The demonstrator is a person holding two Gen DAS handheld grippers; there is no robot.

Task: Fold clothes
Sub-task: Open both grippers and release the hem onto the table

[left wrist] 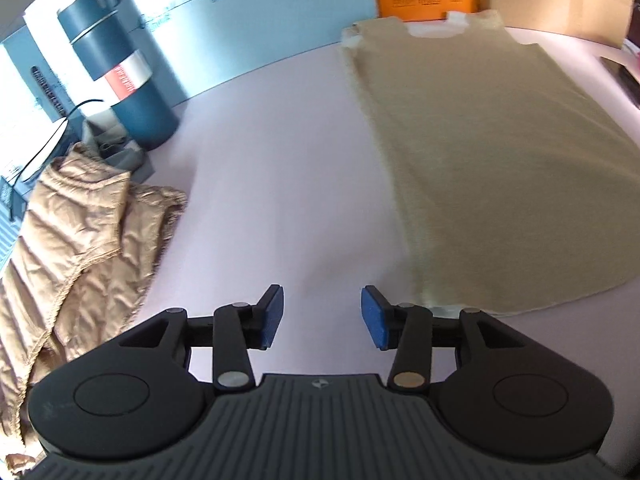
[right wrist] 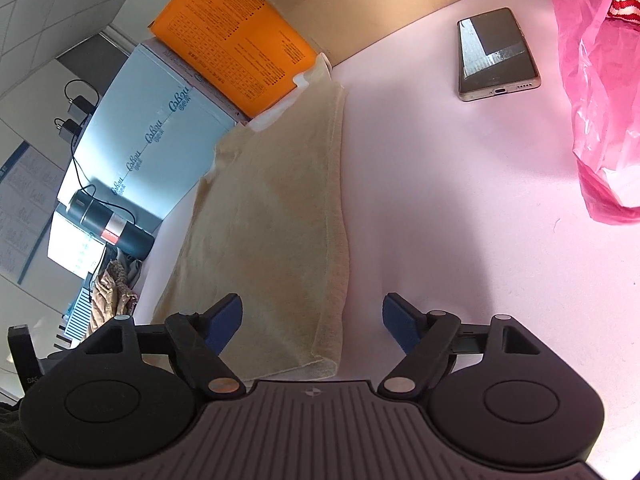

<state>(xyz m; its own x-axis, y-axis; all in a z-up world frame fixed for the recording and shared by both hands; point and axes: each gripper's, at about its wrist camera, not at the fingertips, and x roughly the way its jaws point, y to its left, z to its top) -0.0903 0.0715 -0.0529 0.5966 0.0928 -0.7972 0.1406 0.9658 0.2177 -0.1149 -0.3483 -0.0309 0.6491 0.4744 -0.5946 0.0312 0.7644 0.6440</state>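
A pale beige garment (left wrist: 480,152) lies flat on the pink table (left wrist: 260,160), folded lengthwise into a long strip with its white collar at the far end. My left gripper (left wrist: 322,316) hovers open just left of the garment's near corner, nothing between its blue pads. In the right wrist view the same beige garment (right wrist: 272,232) stretches away from me. My right gripper (right wrist: 312,324) stands wide open over its near right edge, pads apart from the cloth. A crumpled tan garment (left wrist: 68,248) lies at the left.
A dark blue bottle (left wrist: 116,68) and a light blue box (left wrist: 248,20) stand at the back left. An orange box (right wrist: 232,36) and cardboard sit behind the garment. A phone (right wrist: 496,54) and a pink plastic bag (right wrist: 600,92) lie at the right.
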